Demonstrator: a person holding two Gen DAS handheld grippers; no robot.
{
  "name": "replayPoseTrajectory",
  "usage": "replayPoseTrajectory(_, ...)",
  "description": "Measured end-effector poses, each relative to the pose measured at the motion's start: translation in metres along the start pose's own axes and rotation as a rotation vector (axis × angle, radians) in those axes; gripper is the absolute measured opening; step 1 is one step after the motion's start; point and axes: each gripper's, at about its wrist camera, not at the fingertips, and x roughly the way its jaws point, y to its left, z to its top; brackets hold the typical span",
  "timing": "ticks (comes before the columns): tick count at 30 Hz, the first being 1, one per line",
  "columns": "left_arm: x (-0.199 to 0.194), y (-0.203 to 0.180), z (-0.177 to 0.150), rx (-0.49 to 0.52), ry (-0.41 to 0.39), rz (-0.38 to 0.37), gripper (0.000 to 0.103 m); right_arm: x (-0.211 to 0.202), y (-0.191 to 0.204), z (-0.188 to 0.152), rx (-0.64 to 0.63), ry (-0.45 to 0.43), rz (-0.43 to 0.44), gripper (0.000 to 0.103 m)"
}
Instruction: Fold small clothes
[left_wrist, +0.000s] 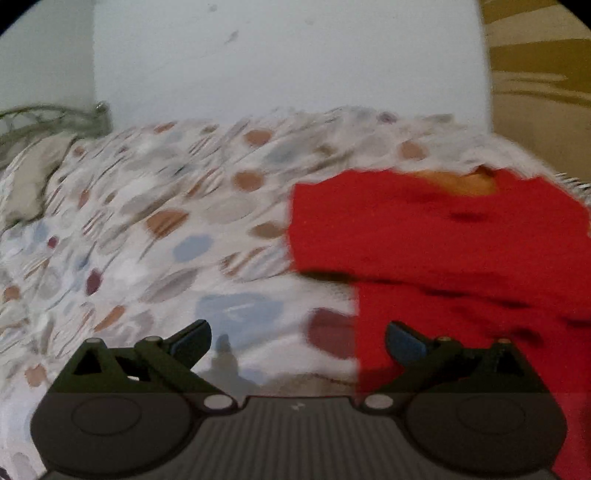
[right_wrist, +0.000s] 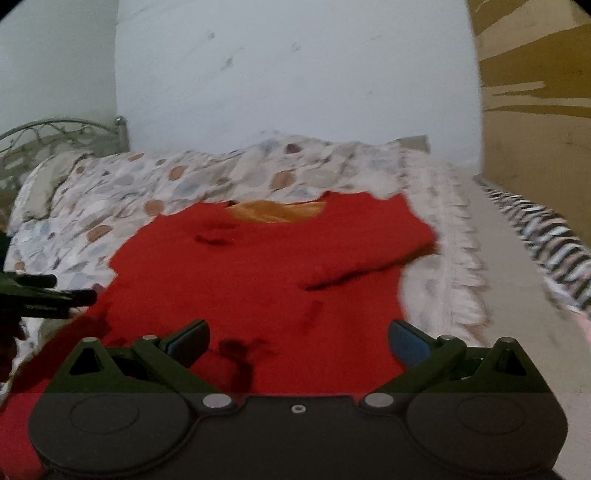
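Red top (right_wrist: 258, 266) flat on bedspread (right_wrist: 110, 192), orange lining at neckline.

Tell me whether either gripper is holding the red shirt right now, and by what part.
Nothing is held. Left gripper and right gripper are both open above the red shirt.

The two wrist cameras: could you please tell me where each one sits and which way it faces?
Left wrist: on the left tongs, open, angled down over the spotted bedspread; red knit garment to the right.
Right wrist: on the right tongs, open, angled down over the garment; the left tongs show at the left edge.
Shared: garment, bedspread, pale wall, metal headboard.
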Motion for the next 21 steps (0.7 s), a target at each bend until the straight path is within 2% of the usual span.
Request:
replayPoseTrajectory(3, 0.031, 0.011, 0.005, -0.035, 0.031, 0.027, 0.103, 0.02, 0.015, 0.011, 0.004, 0.015, 0.024, 0.103)
replayPoseTrajectory(5, 0.046, 0.016, 0.009, -0.054, 0.027, 0.019, 0.103, 0.032, 0.021, 0.017, 0.017, 0.01, 0.03, 0.103)
replayPoseTrajectory(10, 0.063, 0.016, 0.022, -0.071, -0.038, 0.004, 0.102, 0.066, 0.02, 0.015, 0.064, 0.054, -0.006, 0.103)
replayPoseTrajectory(12, 0.07, 0.012, 0.03, -0.053, -0.069, 0.017, 0.102, 0.078, 0.017, 0.01, 0.083, 0.105, -0.02, 0.103)
replayPoseTrajectory(15, 0.075, 0.013, 0.039, -0.05, -0.121, 0.066, 0.103, 0.082, 0.017, 0.007, 0.084, 0.116, -0.017, 0.103)
replayPoseTrajectory(18, 0.079, 0.028, 0.041, -0.137, -0.14, 0.095, 0.103, 0.081, 0.014, 0.005, 0.094, 0.112, -0.003, 0.103)
replayPoseTrajectory(21, 0.087, 0.044, 0.037, -0.196, -0.085, 0.091, 0.103, 0.079, 0.011, 0.003, 0.11, 0.108, 0.011, 0.103)
